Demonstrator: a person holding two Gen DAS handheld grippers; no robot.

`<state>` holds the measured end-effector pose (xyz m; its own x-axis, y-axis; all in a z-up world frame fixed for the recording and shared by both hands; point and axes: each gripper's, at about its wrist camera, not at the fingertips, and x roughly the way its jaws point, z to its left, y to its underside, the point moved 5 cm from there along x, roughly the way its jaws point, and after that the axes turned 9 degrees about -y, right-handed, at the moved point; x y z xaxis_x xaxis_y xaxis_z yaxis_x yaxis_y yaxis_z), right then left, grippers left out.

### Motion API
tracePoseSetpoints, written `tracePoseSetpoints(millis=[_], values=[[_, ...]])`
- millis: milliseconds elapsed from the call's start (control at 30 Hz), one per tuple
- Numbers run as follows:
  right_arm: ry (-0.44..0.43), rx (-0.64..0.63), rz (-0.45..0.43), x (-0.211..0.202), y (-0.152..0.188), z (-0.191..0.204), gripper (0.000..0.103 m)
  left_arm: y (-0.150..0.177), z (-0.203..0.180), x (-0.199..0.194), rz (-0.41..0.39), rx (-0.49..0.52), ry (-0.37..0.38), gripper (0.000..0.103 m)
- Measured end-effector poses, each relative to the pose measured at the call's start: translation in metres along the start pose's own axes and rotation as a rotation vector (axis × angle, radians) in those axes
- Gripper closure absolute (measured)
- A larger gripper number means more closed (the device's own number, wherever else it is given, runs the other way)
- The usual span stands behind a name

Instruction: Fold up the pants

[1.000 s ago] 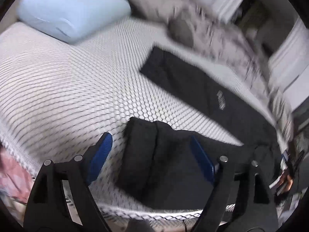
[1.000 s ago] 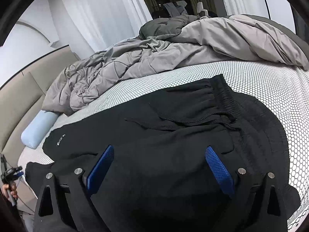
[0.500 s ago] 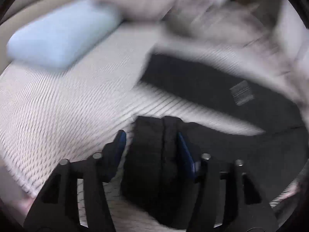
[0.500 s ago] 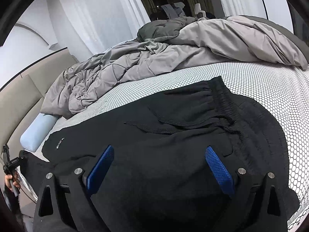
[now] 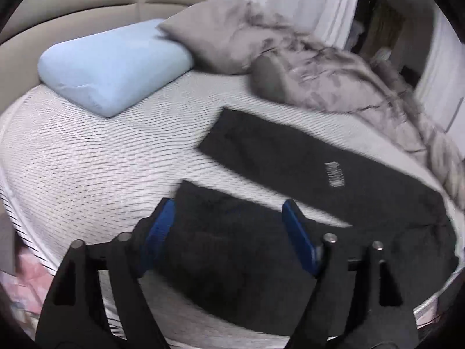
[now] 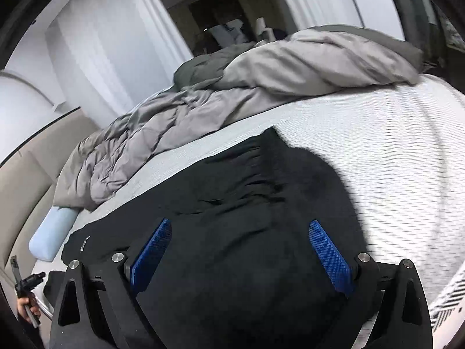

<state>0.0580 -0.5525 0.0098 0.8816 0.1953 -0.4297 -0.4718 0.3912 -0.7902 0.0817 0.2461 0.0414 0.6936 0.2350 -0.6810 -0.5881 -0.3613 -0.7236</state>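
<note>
the black pants [image 5: 290,157] lie spread on the white mesh mattress [image 5: 87,157], 2 legs apart with a strip of mattress between. the left gripper [image 5: 229,226] hangs wide apart over the near leg's cuff, gripping nothing. the right gripper [image 6: 241,247] is wide too, above the gathered waistband [image 6: 261,163]. a blue pillow [image 5: 113,64] and grey duvet [image 6: 232,87] sit beyond.
</note>
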Motion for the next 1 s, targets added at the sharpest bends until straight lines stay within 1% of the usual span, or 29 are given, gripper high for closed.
tracePoseSetpoints(millis=[33, 67, 133, 167, 200, 300, 333, 400, 433, 467, 500, 533, 567, 600, 633, 700, 767, 800, 833, 867, 900, 933, 1000], values=[[0.015, 0.017, -0.008, -0.009, 0.001, -0.01, 0.006, 0.004, -0.014, -0.006, -0.01, 0.005, 0.025, 0.024], [0.018, 0.048, -0.006, -0.016, 0.003, -0.02, 0.006, 0.007, -0.032, -0.013, -0.02, 0.016, 0.048, 0.019], [0.024, 0.125, -0.002, -0.027, 0.012, -0.04, 0.006, 0.019, -0.071, -0.022, -0.044, 0.042, 0.075, 0.013], [0.025, 0.161, 0.013, -0.028, 0.019, -0.048, 0.006, 0.023, -0.088, -0.024, -0.046, 0.057, 0.078, 0.006], [0.012, 0.189, 0.038, -0.028, 0.027, -0.055, 0.006, 0.041, -0.103, -0.027, -0.04, 0.091, 0.083, 0.002], [0.0, 0.221, 0.096, -0.021, 0.041, -0.063, 0.009, 0.063, -0.136, -0.023, -0.033, 0.13, 0.105, 0.001], [-0.002, 0.233, 0.117, -0.016, 0.045, -0.067, 0.011, 0.071, -0.145, -0.017, -0.028, 0.135, 0.116, 0.001], [-0.01, 0.285, 0.131, -0.008, 0.05, -0.075, 0.021, 0.087, -0.151, -0.004, -0.021, 0.139, 0.12, 0.001], [-0.021, 0.309, 0.127, -0.006, 0.05, -0.078, 0.032, 0.09, -0.151, 0.005, -0.015, 0.143, 0.107, 0.001], [-0.021, 0.328, 0.115, -0.004, 0.049, -0.081, 0.046, 0.096, -0.149, 0.014, -0.001, 0.148, 0.089, 0.001], [-0.019, 0.314, 0.089, -0.006, 0.045, -0.081, 0.059, 0.097, -0.149, 0.024, 0.018, 0.144, 0.077, 0.001], [-0.032, 0.289, 0.079, -0.007, 0.041, -0.078, 0.071, 0.098, -0.149, 0.03, 0.023, 0.134, 0.082, 0.001], [-0.049, 0.257, 0.061, -0.011, 0.035, -0.072, 0.078, 0.1, -0.146, 0.03, 0.025, 0.12, 0.086, 0.001], [-0.05, 0.216, 0.03, -0.019, 0.029, -0.065, 0.082, 0.101, -0.142, 0.033, 0.024, 0.102, 0.078, 0.001], [-0.052, 0.171, -0.007, -0.029, 0.023, -0.056, 0.088, 0.101, -0.138, 0.034, 0.025, 0.09, 0.07, 0.001], [-0.057, 0.125, -0.04, -0.045, 0.019, -0.047, 0.09, 0.103, -0.131, 0.035, 0.034, 0.076, 0.068, 0.001], [-0.004, 0.125, -0.015, -0.053, 0.026, -0.053, 0.089, 0.104, -0.126, 0.036, 0.033, 0.071, 0.061, 0.001], [0.056, 0.12, 0.037, -0.049, 0.033, -0.061, 0.088, 0.104, -0.124, 0.039, 0.035, 0.074, 0.056, 0.001], [0.139, 0.11, 0.106, -0.041, 0.042, -0.071, 0.086, 0.104, -0.123, 0.041, 0.036, 0.077, 0.052, 0.001], [0.248, 0.117, 0.16, -0.035, 0.051, -0.084, 0.086, 0.104, -0.123, 0.042, 0.036, 0.079, 0.047, 0.001], [0.28, 0.129, 0.181, -0.034, 0.054, -0.09, 0.086, 0.102, -0.124, 0.047, 0.033, 0.079, 0.041, 0.001], [0.26, 0.158, 0.16, -0.038, 0.053, -0.094, 0.086, 0.101, -0.125, 0.048, 0.027, 0.078, 0.038, 0.001], [0.192, 0.2, 0.074, -0.053, 0.043, -0.093, 0.082, 0.102, -0.127, 0.045, 0.019, 0.082, 0.04, 0.001]])
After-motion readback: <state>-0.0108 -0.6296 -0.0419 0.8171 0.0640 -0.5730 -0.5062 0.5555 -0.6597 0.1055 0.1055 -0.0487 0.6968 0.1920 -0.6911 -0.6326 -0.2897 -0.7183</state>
